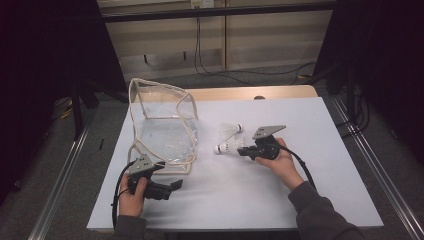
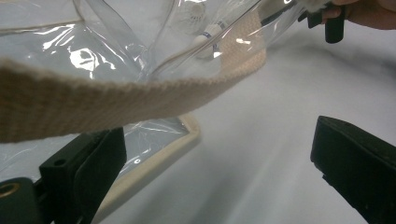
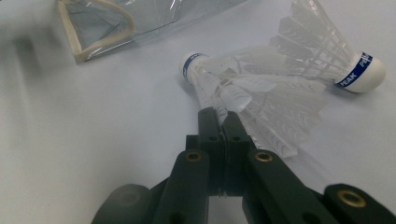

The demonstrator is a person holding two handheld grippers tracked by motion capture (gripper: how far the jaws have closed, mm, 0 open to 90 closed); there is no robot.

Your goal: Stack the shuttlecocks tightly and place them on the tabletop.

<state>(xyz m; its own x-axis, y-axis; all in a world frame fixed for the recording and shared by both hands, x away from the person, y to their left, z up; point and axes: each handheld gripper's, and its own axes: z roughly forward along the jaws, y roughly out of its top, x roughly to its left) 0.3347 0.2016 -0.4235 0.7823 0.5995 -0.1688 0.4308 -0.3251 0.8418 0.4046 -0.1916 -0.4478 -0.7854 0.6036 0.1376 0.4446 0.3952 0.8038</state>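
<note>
The nearer shuttlecock (image 3: 243, 93), at centre frame, was pinched by its feather skirt in the right gripper (image 3: 223, 122), cork pointing toward the clear bag (image 1: 165, 127) at left. The left gripper (image 1: 172, 186), jaws wide, was parked by the bag's strap (image 2: 116, 100).

From my remote station I see two matte black handheld grippers, the left gripper (image 1: 172, 186) and the right gripper (image 1: 242, 151), each topped by a grey three-cornered metal plate (image 1: 268, 131) with small holes. A thin black cable (image 1: 118, 192) loops from the left unit; another trails from the right. Brass-coloured bushings (image 3: 264, 157) stud the black jaw links. The person wears dark grey long sleeves (image 1: 322, 215) with ribbed cuffs.
</note>
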